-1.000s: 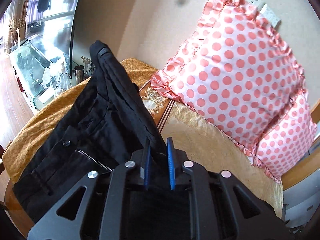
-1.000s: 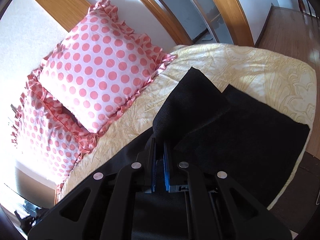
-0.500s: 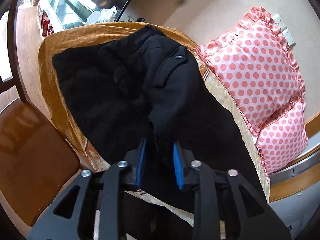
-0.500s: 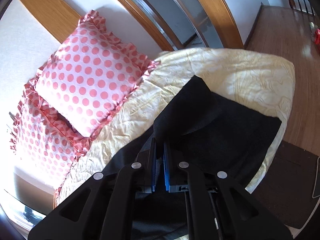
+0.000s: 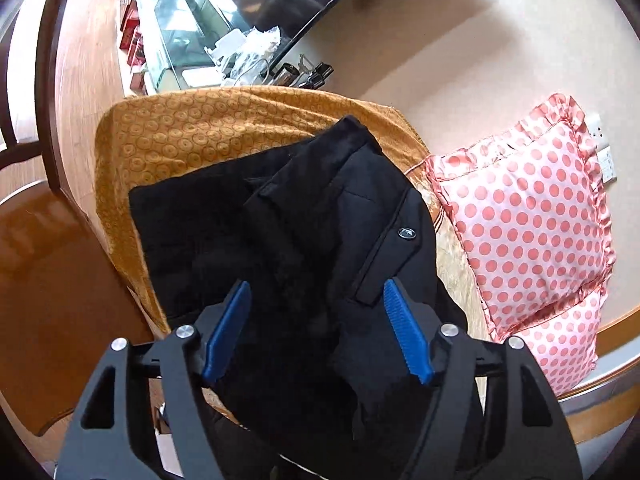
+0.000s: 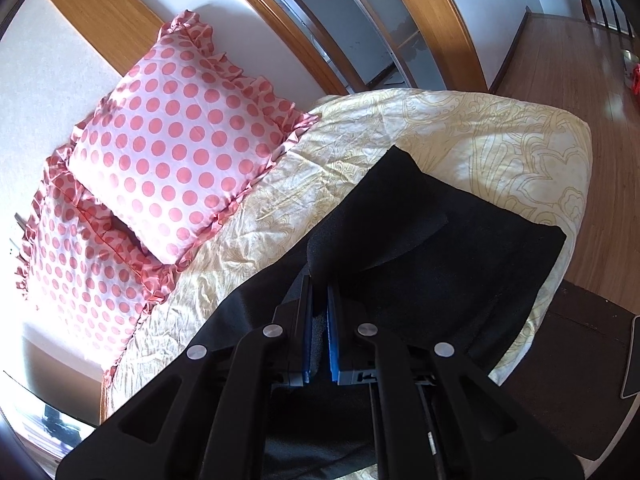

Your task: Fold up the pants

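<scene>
The black pants (image 5: pixel 304 216) lie folded lengthwise on a cloth-covered surface, back pocket with a small button facing up. My left gripper (image 5: pixel 316 300) is open, its blue pads wide apart just above the waist end, holding nothing. In the right wrist view the leg end of the pants (image 6: pixel 440 248) lies on the pale yellow cloth (image 6: pixel 480 136). My right gripper (image 6: pixel 319 300) is shut on a raised fold of the pants leg, the fabric pinched between its blue pads.
Two pink polka-dot pillows (image 5: pixel 528 216) (image 6: pixel 172 152) lean against the wall behind the pants. The orange patterned cloth (image 5: pixel 192 132) covers the left end. A wooden chair (image 5: pixel 44 264) stands at the near left edge; a glass cabinet (image 5: pixel 200 20) is beyond.
My left gripper has opened and let go of the waist, which now lies flat over the other half. My right gripper stays shut on the leg fold and has moved little.
</scene>
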Tool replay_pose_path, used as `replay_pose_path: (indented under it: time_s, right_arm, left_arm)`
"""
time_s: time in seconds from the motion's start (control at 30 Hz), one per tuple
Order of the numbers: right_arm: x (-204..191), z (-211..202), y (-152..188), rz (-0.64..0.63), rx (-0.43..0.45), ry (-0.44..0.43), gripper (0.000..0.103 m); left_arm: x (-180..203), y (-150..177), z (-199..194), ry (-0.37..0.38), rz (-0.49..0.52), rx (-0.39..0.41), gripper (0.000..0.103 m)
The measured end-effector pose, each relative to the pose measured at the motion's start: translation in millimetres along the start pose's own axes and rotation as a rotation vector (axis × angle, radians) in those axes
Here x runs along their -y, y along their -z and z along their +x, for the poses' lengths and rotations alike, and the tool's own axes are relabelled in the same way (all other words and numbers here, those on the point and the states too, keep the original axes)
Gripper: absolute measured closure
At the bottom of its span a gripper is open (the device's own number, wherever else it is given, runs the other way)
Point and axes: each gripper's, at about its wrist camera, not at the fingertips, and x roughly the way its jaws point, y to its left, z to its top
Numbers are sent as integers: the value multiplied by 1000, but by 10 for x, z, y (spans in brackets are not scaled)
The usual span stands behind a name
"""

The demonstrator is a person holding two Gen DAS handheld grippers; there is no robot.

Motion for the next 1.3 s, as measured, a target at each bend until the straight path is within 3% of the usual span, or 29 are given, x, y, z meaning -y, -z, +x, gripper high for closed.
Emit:
replay_pose_path:
  time_s: [0.1, 0.2, 0.27, 0.37, 0.5, 0.67, 0.77, 0.83, 0.93, 1.0, 1.07, 1.2, 1.3]
  right_arm:
    - [-13, 12, -3, -3, -4, 1, 96]
    - [-38, 15, -5, -13, -6, -1, 96]
    - [-46, 26, -3, -18, -10, -3, 96]
    - [-42, 47, 3, -16, -15, 0, 96]
    - [-45, 51, -8, -18, -14, -2, 96]
    - [-41, 11, -34, -18, 3, -5, 96]
    - [-16, 16, -34, -11, 5, -1, 96]
    - [2, 35, -27, -6, -2, -1, 96]
    - [28, 52, -16, 0, -9, 6, 96]
    - [40, 46, -22, 2, -10, 8, 96]
    - [61, 39, -33, 7, -11, 8, 96]
    - [121, 61, -36, 34, -25, 6, 96]
    - [159, 85, -36, 40, -32, 14, 96]
  left_arm:
    - [-21, -69, 118, -13, -10, -8, 38]
    - [-9, -116, 207, -44, 10, -3, 50]
    - [-46, -120, 244, -85, 10, 16, 79]
    - [-95, -117, 199, -80, 15, 37, 90]
    - [-61, -144, -29, -73, 49, 82, 91]
    - [-169, -276, -560, -66, 43, 194, 92]
    - [-341, -297, -643, -67, 3, 184, 92]
    - [-466, -268, -543, -119, -4, 155, 92]
    - [-671, -204, -307, -171, -30, 106, 89]
    - [-621, -184, -322, -188, -1, 122, 85]
    - [-528, -185, -432, -220, 27, 155, 71]
    - [-239, -137, -777, -279, 130, 305, 44]
    - [130, 6, -871, -248, 255, 340, 30]
